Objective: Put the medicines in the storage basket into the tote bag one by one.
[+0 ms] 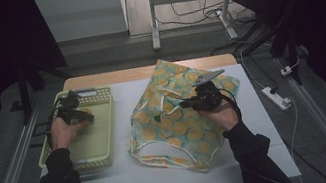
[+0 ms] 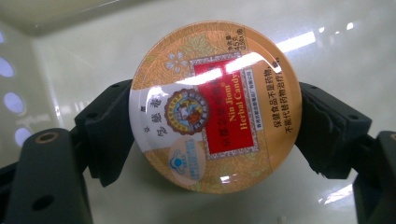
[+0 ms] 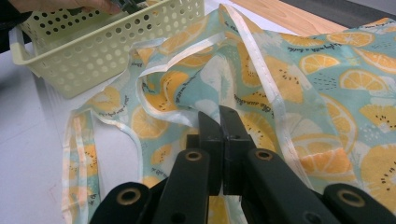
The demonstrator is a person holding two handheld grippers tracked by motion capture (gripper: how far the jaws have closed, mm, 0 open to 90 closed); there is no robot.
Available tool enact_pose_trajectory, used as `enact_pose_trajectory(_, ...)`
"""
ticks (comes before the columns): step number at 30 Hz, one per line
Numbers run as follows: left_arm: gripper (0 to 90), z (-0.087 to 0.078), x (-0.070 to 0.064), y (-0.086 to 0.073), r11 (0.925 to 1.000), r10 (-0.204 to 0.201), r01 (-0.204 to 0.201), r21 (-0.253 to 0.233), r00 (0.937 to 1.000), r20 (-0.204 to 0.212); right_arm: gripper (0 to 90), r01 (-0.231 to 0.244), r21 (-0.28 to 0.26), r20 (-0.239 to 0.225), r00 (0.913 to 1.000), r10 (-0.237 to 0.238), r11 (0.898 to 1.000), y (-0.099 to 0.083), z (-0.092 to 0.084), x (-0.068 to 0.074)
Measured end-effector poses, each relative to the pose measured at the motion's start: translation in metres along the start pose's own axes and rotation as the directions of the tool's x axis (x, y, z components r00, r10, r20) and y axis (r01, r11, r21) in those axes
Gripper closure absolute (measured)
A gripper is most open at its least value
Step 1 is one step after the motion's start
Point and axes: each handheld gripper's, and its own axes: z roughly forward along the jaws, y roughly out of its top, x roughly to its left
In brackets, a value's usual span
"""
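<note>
A round orange candy tin (image 2: 187, 65) with a red label lies in the pale yellow perforated basket (image 1: 95, 91) at the table's left. My left gripper (image 2: 208, 128) reaches down into the basket, and its black jaws press against the tin's two sides. In the high view the left gripper (image 1: 85, 116) sits over the tin (image 1: 84, 110) near the basket's far end. A fabric bag (image 1: 178, 129) printed with orange slices lies at mid-table. My right gripper (image 1: 184, 103) is shut on the bag's white-trimmed rim (image 3: 173, 114), its jaws (image 3: 219, 114) pressed together and holding that edge up.
The white table top (image 1: 130, 178) has bare room in front of the basket and the bag. The bag's handles (image 1: 163, 160) trail toward the near edge. In the right gripper view the basket (image 3: 107, 51) stands just beyond the bag, with a hand above it.
</note>
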Motion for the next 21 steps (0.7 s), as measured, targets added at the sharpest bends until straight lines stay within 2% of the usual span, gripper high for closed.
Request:
enact_pose_trajectory(3, 20.4, -0.004, -0.001, 0.000, 0.9999, -0.009, 0.009, -0.006, 0.9997, -0.022, 89.4, 0.001, -0.001, 0.001, 1.0000, -0.001, 1.000, 0.000, 0.000, 0.000)
enact_pose_trajectory(12, 20.5, -0.024, -0.008, -0.005, 0.9941, 0.017, -0.015, -0.107, 0.9997, 0.016, 89.4, 0.001, -0.011, 0.003, 1.0000, 0.000, 1.000, 0.001, -0.002, 0.000)
enact_pose_trajectory(16, 20.5, -0.036, -0.012, -0.009, 0.9869, 0.026, -0.018, -0.160, 0.9986, 0.047, 89.4, 0.003, -0.012, 0.003, 1.0000, -0.003, 1.000, 0.001, -0.002, 0.001)
enact_pose_trajectory(21, 20.5, -0.052, -0.022, -0.013, 0.9745, 0.052, -0.032, -0.222, 0.9952, 0.083, 89.4, 0.001, -0.013, 0.005, 1.0000, -0.001, 1.000, 0.001, -0.002, 0.001)
